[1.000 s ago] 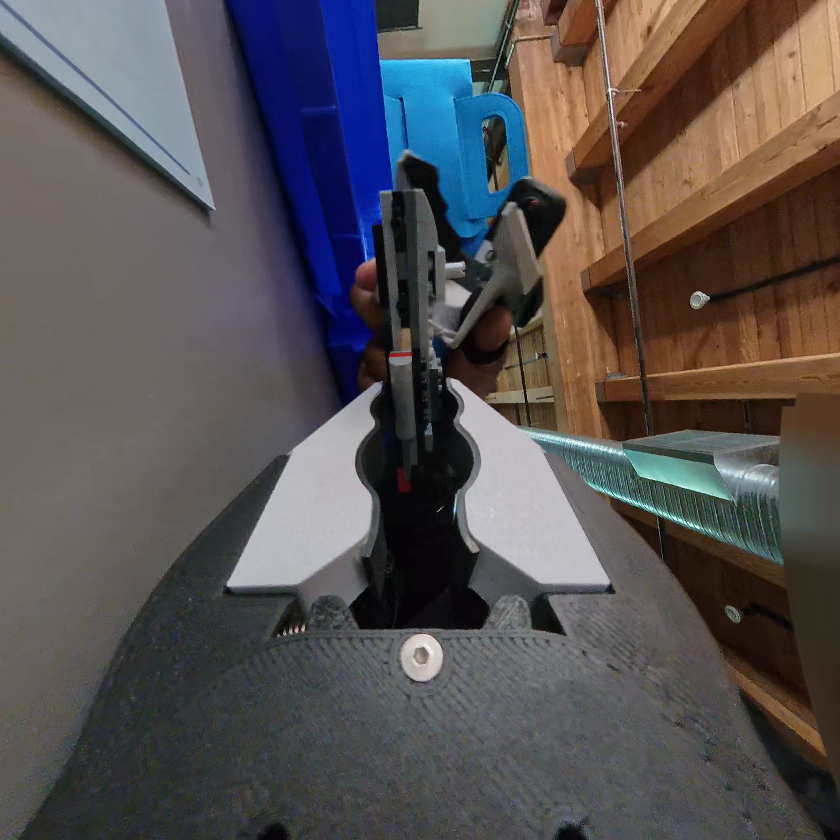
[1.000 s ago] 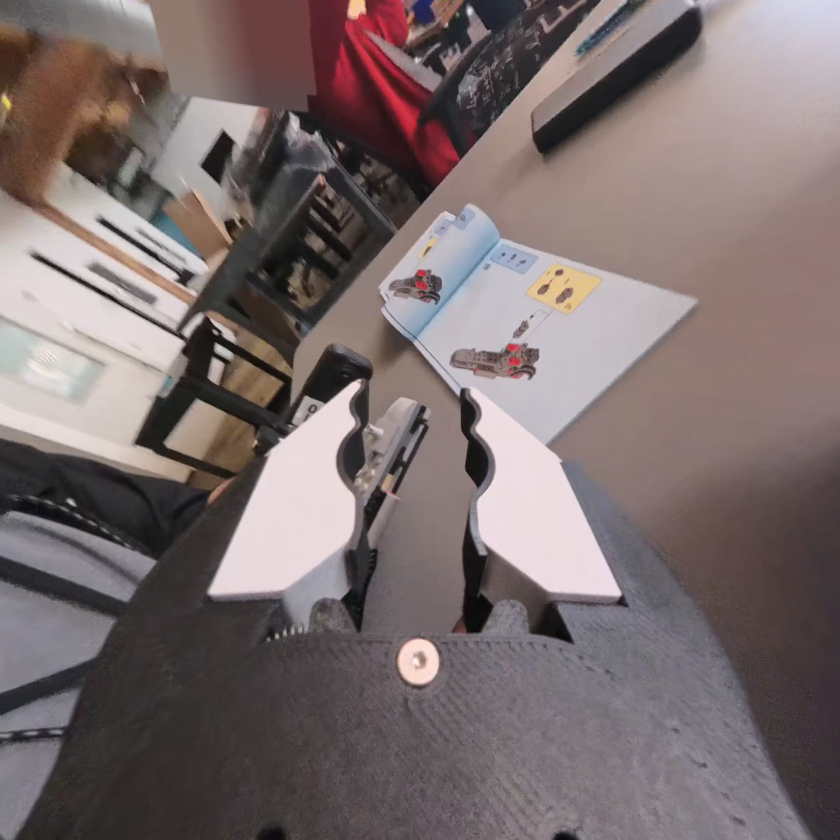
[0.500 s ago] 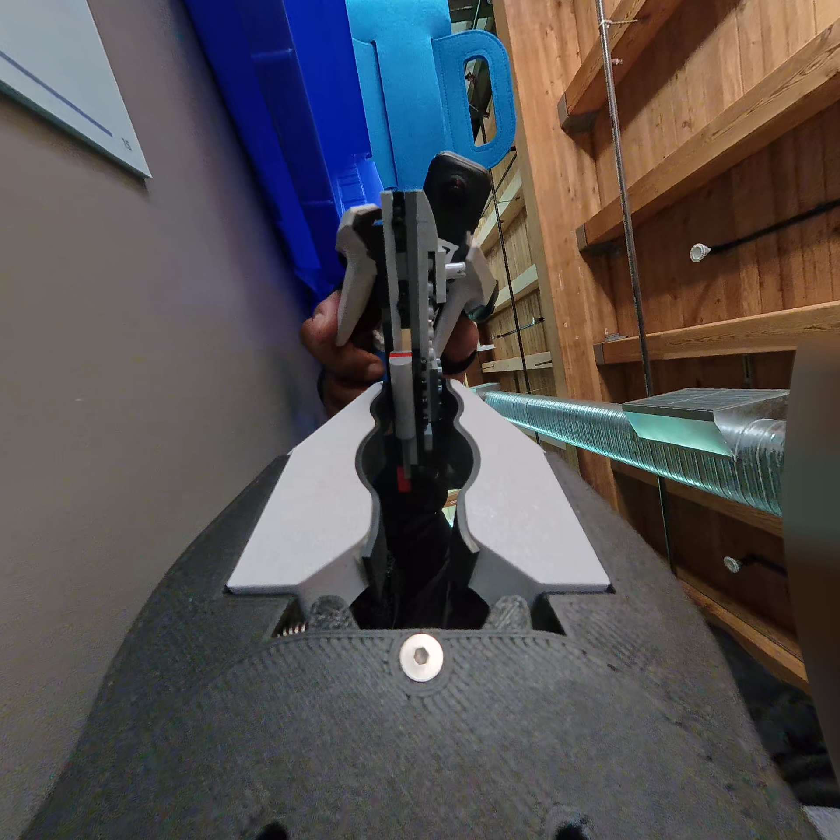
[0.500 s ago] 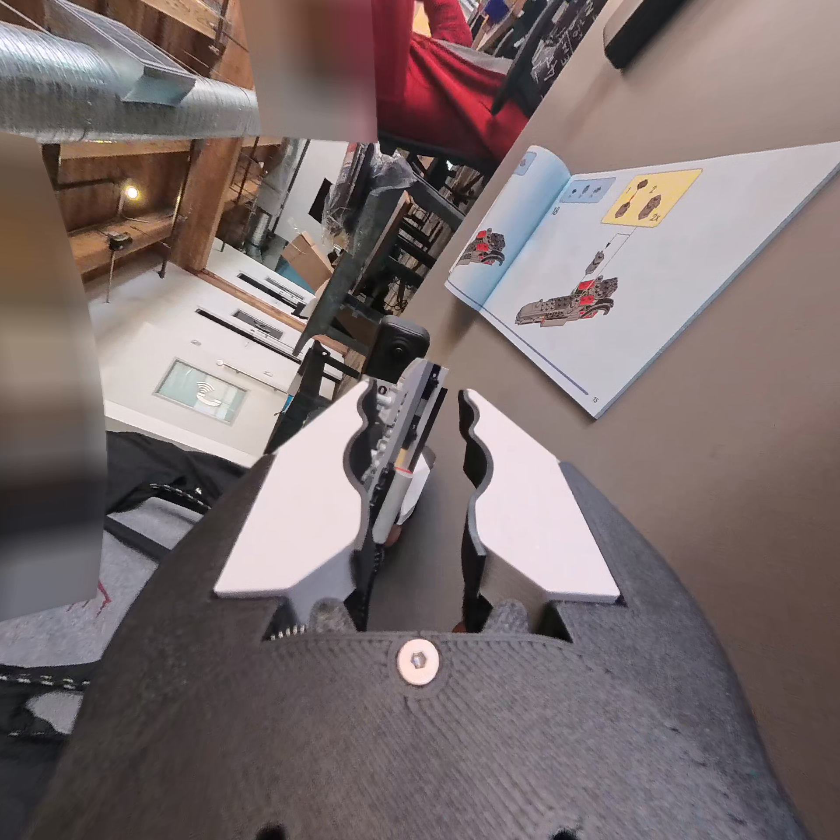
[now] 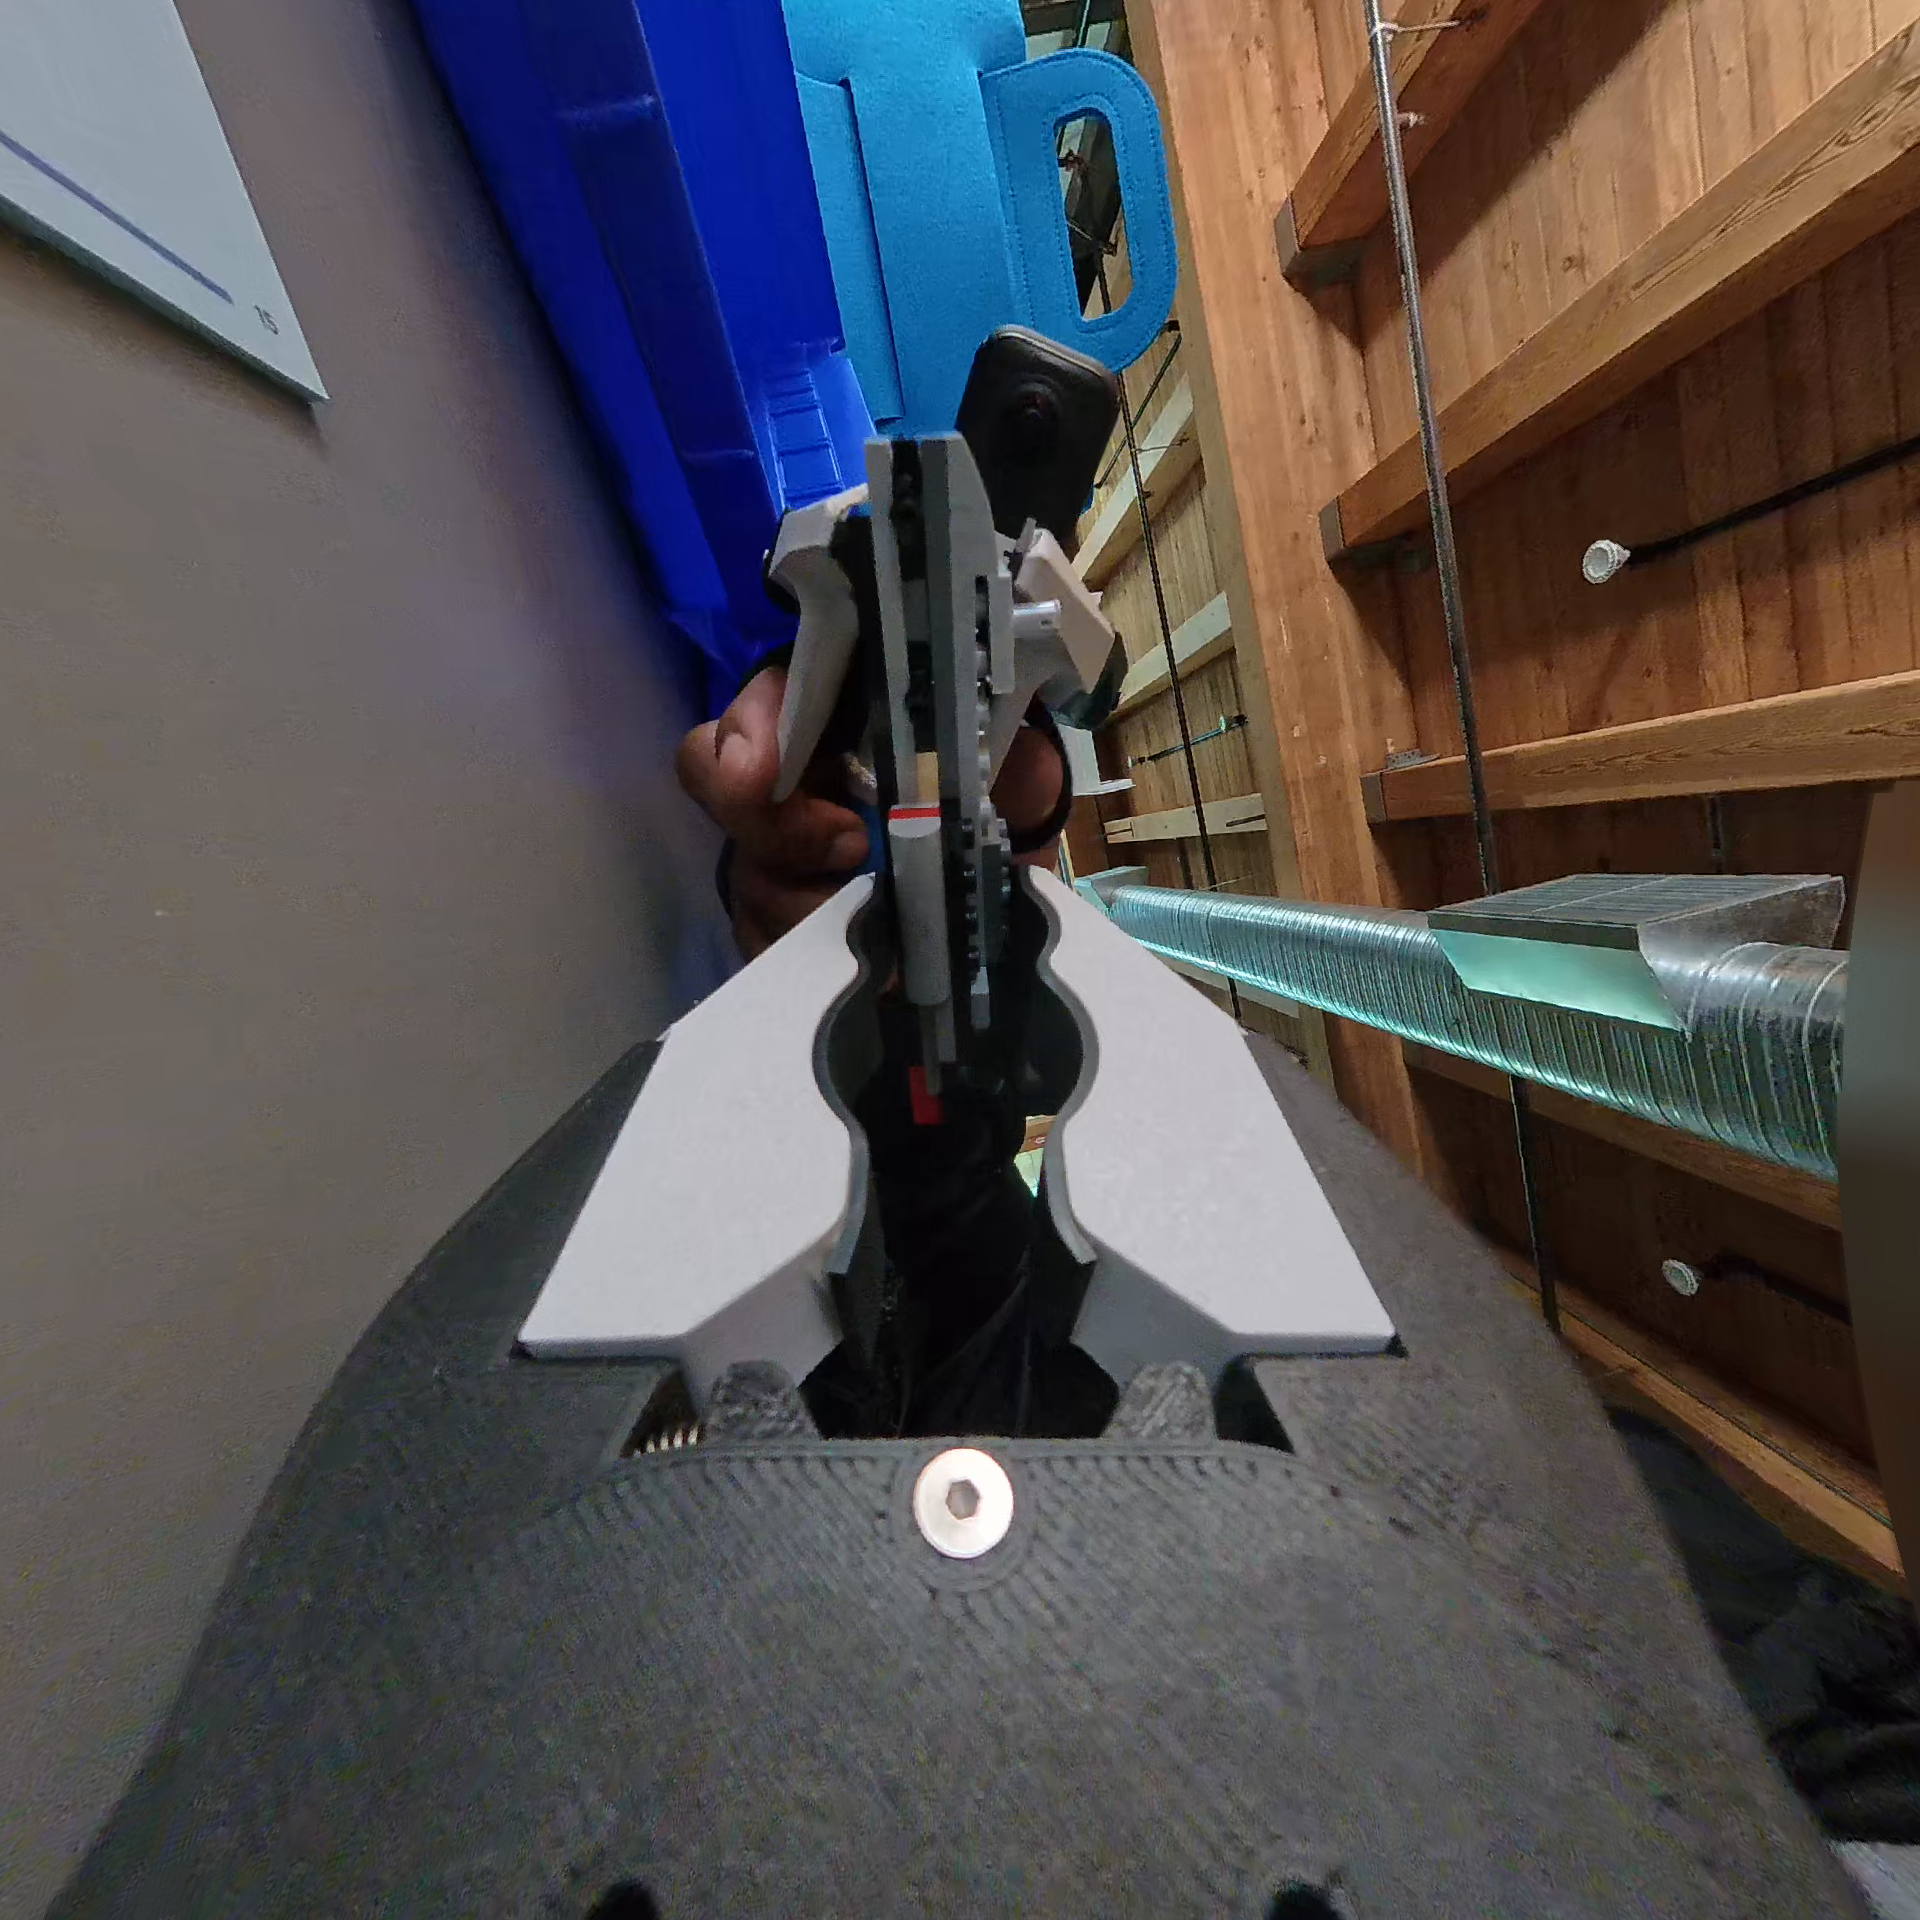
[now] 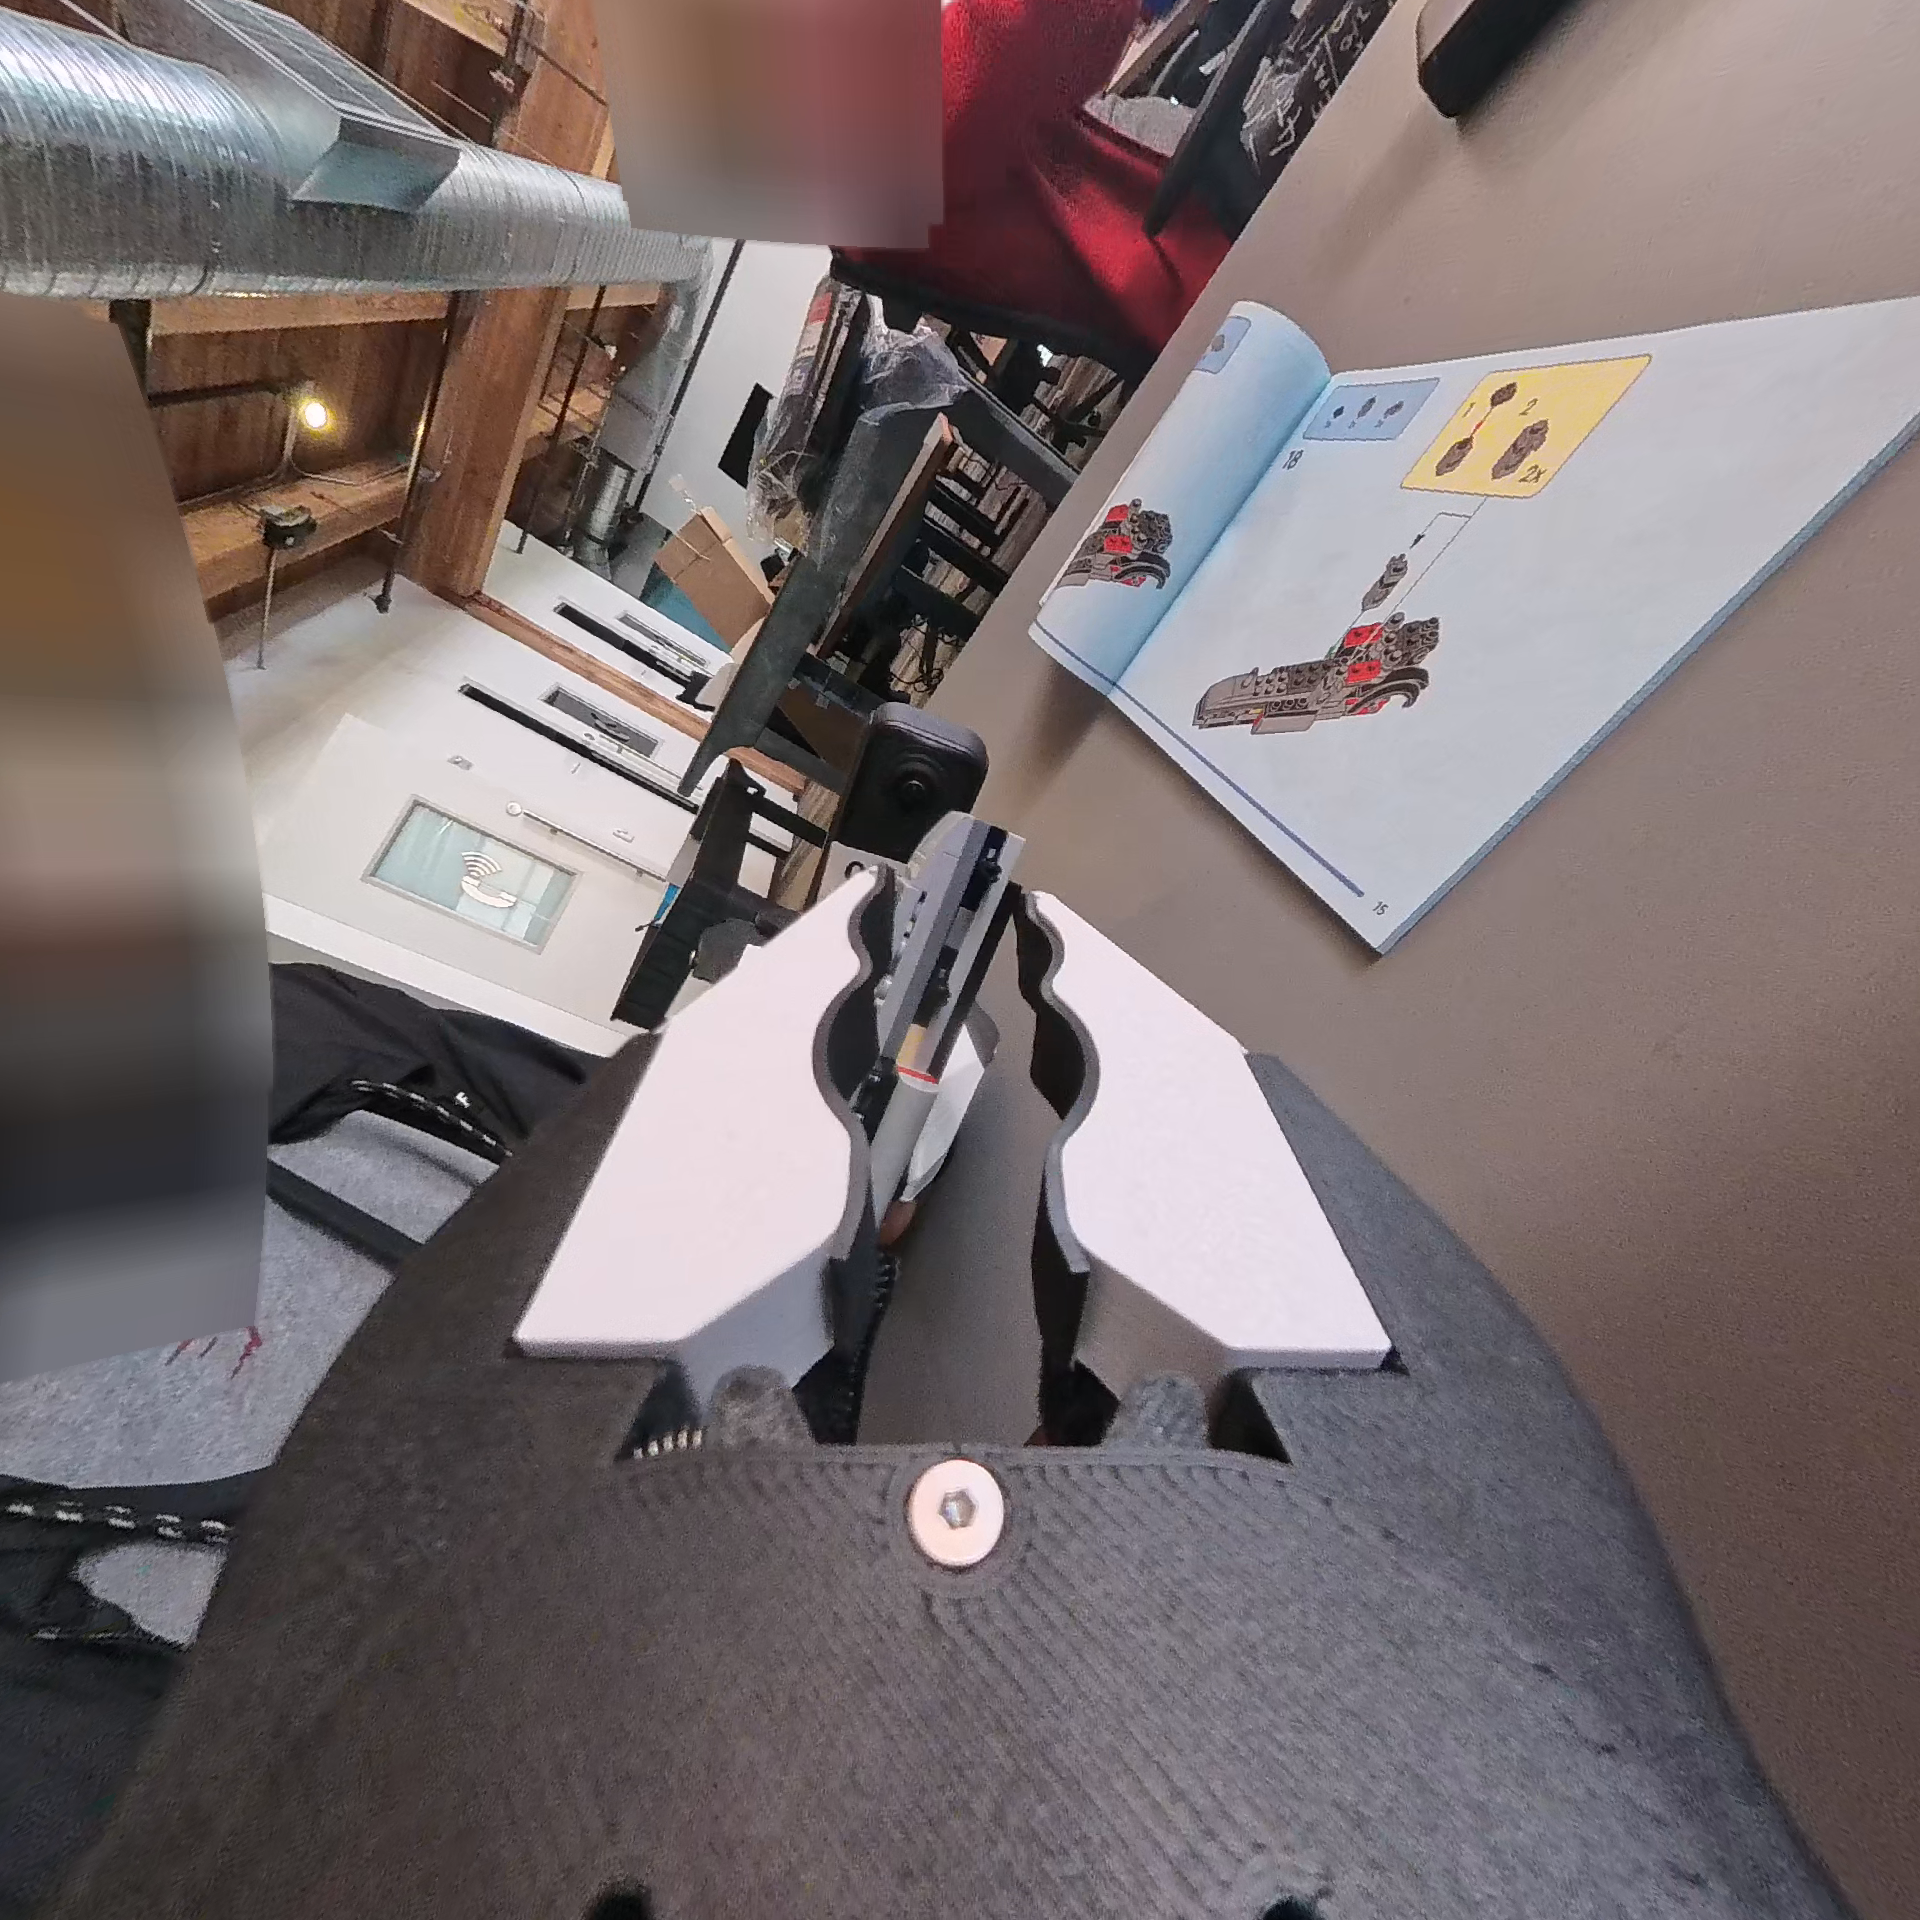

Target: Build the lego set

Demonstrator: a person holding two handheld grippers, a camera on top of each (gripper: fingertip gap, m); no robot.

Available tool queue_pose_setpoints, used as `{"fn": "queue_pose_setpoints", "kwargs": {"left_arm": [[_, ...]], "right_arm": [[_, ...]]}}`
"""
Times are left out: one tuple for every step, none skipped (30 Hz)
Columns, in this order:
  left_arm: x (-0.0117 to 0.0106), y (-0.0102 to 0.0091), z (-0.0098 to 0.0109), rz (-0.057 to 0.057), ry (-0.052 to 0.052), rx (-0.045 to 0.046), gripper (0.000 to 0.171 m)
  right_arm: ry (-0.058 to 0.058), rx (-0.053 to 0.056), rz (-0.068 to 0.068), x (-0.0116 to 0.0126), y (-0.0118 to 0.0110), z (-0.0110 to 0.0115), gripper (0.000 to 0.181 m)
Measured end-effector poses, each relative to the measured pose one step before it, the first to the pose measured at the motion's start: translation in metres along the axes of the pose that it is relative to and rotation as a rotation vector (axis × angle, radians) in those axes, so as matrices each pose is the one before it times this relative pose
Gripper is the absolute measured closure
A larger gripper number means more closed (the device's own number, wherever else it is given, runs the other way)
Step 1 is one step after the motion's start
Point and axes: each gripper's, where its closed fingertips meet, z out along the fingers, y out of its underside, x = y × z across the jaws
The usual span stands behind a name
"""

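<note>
even indoor light, sharp, edges warped

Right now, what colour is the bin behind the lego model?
Blue bin, clearest in the left wrist view.

Instruction booklet (image 6: 1475,582) cropped at right edge.

We see matt, ridged printed plastic on the left gripper (image 5: 951,925) body, with smooth pale fingers (image 5: 727,1143); the lego model (image 5: 935,727) is glossy hard plastic. The desk (image 6: 1558,1143) looks smooth and matt, the instruction booklet (image 6: 1455,582) near its far edge satin paper, the wall planks (image 5: 1662,416) rough wood, the duct (image 5: 1455,997) ribbed shiny metal
</note>
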Motion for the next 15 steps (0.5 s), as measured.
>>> {"fn": "queue_pose_setpoints", "kwargs": {"left_arm": [[0.00011, 0.0002, 0.00014, 0.0013, 0.0001, -0.00079, 0.151], [-0.00003, 0.00028, 0.00009, 0.001, -0.0004, -0.00129, 0.151], [0.00016, 0.00011, 0.00008, 0.0014, -0.0002, -0.00072, 0.151], [-0.00003, 0.0, -0.00001, 0.0008, -0.0007, 0.00047, 0.151], [0.00004, 0.00015, 0.00004, -0.0001, 0.0003, -0.00063, 0.151], [0.00006, -0.00002, 0.00002, 0.001, 0.0002, 0.00002, 0.15], [0.00005, -0.00013, -0.00005, 0.0004, -0.0003, 0.00096, 0.15], [0.00005, 0.00013, 0.00007, -0.0005, 0.0003, -0.00103, 0.15], [0.00012, 0.00013, 0.00005, 0.001, 0.0007, -0.00062, 0.15], [-0.00016, 0.00016, 0.00004, 0.0006, -0.0015, -0.00085, 0.151], [-0.00001, 0.00039, 0.00016, 0.0002, -0.0004, -0.00216, 0.15], [0.00003, -0.00001, 0.00001, 0.0007, -0.0002, -0.00004, 0.15], [-0.00009, -0.00008, 0.00006, -0.0004, -0.0007, 0.00005, 0.15], [-0.00016, 0.00003, -0.00001, -0.0012, -0.0002, -0.00053, 0.151], [-0.00004, -0.00001, -0.00001, -0.0005, 0.0001, 0.00017, 0.151]], "right_arm": [[0.0008, -0.0006, -0.0052, -0.00019, 0.0, -0.00011, 0.158], [0.0004, -0.0005, -0.0056, -0.0002, 0.00013, -0.00007, 0.158], [0.0015, -0.0008, -0.0068, -0.00011, 0.00002, -0.00001, 0.158], [0.0033, -0.0006, -0.0084, 0.00011, 0.0, 0.00002, 0.158], [0.0038, -0.0006, -0.0085, -0.00002, 0.00012, -0.00004, 0.158], [0.0052, 0.0001, -0.009, 0.00027, -0.00007, -0.00002, 0.159], [0.0071, -0.0001, -0.0108, 0.00031, -0.00009, -0.00002, 0.159], [0.0067, -0.0012, -0.0115, 0.00018, 0.00018, 0.00004, 0.159], [0.0056, -0.0009, -0.0113, 0.00002, 0.00011, 0.00005, 0.159], [0.005, -0.0015, -0.0112, -0.00007, 0.00018, 0.0, 0.159], [0.0041, -0.0021, -0.0105, -0.00024, 0.00022, 0.00005, 0.159], [0.0042, -0.0008, -0.0094, -0.00025, 0.00001, -0.00009, 0.159], [0.0061, -0.0012, -0.0101, 0.00015, 0.00007, 0.00008, 0.159], [0.0057, -0.0021, -0.0092, 0.00011, 0.00022, 0.00012, 0.159], [0.0035, -0.001, -0.0063, 0.00003, 0.00017, 0.0002, 0.159]]}}
